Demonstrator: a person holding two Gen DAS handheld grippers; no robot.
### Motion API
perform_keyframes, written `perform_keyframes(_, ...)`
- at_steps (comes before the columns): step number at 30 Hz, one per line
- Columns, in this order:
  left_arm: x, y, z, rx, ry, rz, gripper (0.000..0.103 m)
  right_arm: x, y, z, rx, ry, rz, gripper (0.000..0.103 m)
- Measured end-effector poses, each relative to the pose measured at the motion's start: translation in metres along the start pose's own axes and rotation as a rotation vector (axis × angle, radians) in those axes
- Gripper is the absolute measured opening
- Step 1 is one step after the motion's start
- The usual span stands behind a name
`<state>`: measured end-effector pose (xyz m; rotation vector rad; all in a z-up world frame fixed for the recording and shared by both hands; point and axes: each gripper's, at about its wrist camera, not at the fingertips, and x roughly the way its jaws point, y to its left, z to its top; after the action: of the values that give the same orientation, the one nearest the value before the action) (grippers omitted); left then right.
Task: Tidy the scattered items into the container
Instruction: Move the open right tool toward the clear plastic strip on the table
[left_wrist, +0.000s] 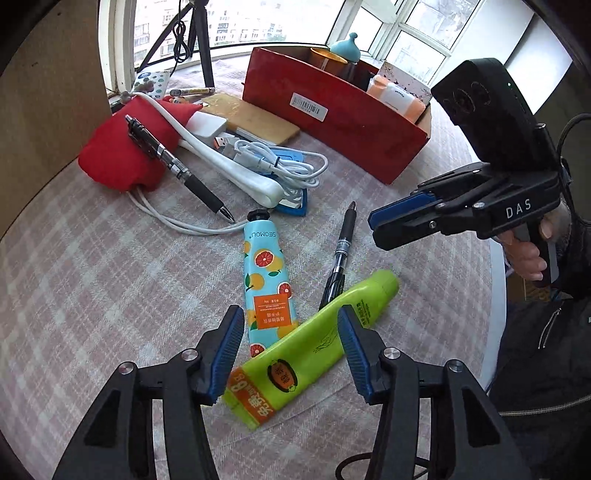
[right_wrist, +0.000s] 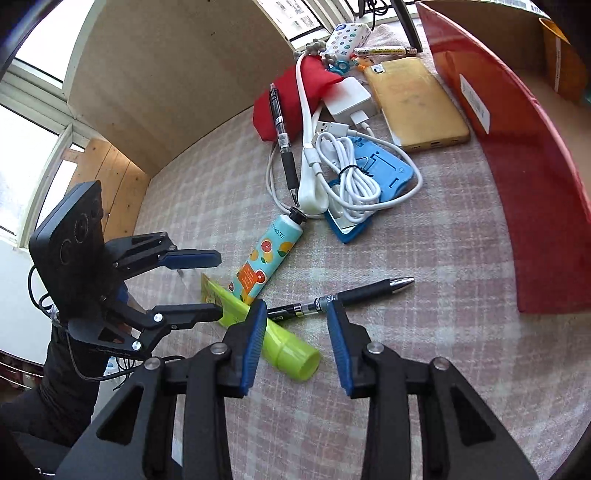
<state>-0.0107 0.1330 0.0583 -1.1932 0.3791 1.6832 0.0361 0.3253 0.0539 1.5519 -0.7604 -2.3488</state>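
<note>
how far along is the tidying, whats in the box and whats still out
Done: the red box already holds a few items, an orange-and-white bottle among them. In hand: nothing; left gripper straddles the green tube, right gripper open over a black pen. Left: fruit-print tube, cables, phone, second pen.

Lotion tube (left_wrist: 314, 343) overlaps fruit-print tube (left_wrist: 267, 280) and pen (left_wrist: 340, 254); box (left_wrist: 343, 114) behind them; cable bundle (left_wrist: 280, 166) between.

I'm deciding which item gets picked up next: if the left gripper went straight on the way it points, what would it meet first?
Most likely the green tube: it lies between the open fingers of the left gripper, though how far above it they hang is unclear.
</note>
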Motion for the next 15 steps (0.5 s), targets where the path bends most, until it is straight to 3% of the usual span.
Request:
perform_keyframes(4,-0.03,0.0,-0.024,-0.088,-0.067,0.048,0.05,-0.013,-0.015,-0.002,0.026,-0.032,-0.037,0.034)
perform_keyframes(8,-0.04,0.007,-0.05,-0.176,-0.061,0.086,0.05,-0.015,-0.015,-0.008,0.012,-0.023,-0.043,0.034)
perform_keyframes(15,-0.028,0.001,-0.072,-0.237,-0.028,0.045,0.05,0.013,0.037,-0.021,-0.166,0.064,0.006,0.034)
